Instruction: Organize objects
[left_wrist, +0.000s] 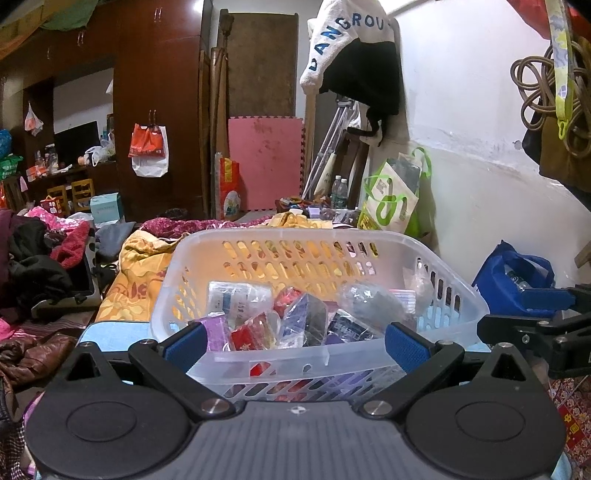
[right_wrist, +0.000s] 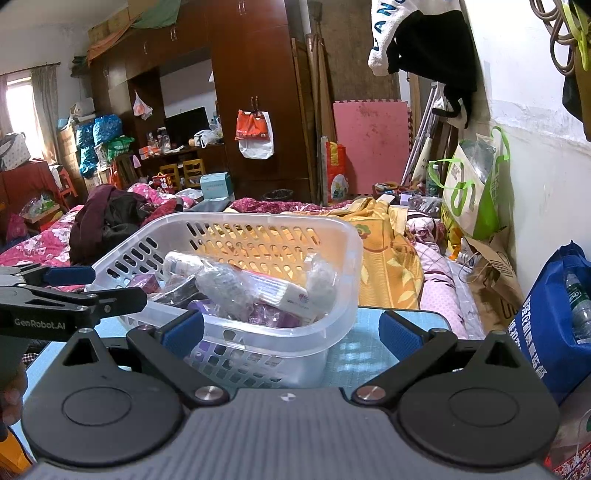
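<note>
- Nearest the lens in both wrist views: grey gripper body with 2 black round pivots, blue-padded fingers spread ahead.
- Left gripper (left_wrist: 295, 341): fingers wide apart, holding nothing. Both blue pads (left_wrist: 184, 341) sit at the near rim of the basket (left_wrist: 258, 234); I cannot tell whether they touch it.
- Right gripper (right_wrist: 291, 330): fingers wide apart, holding nothing. Left pad lies in front of the basket's (right_wrist: 347, 280) near right corner; right pad is over the bare blue table top (right_wrist: 369, 347).
- Basket: clear plastic, slotted walls, stands upright on the blue table top (left_wrist: 107, 338).
- Contents: small packets heaped loosely, among them a red packet (left_wrist: 255, 332), a purple packet (left_wrist: 218, 326), a white tube (right_wrist: 291, 295) and crinkled clear wrappers.
- Right view shows my left gripper (right_wrist: 92, 284) at the basket's left side, GenRobot.AI printed on it.
- Blue bag (right_wrist: 550, 321) with 1 bottle visible stands well to the right, by the white wall.
- Beyond the basket: yellow quilt (right_wrist: 384, 258), piled clothes.
</note>
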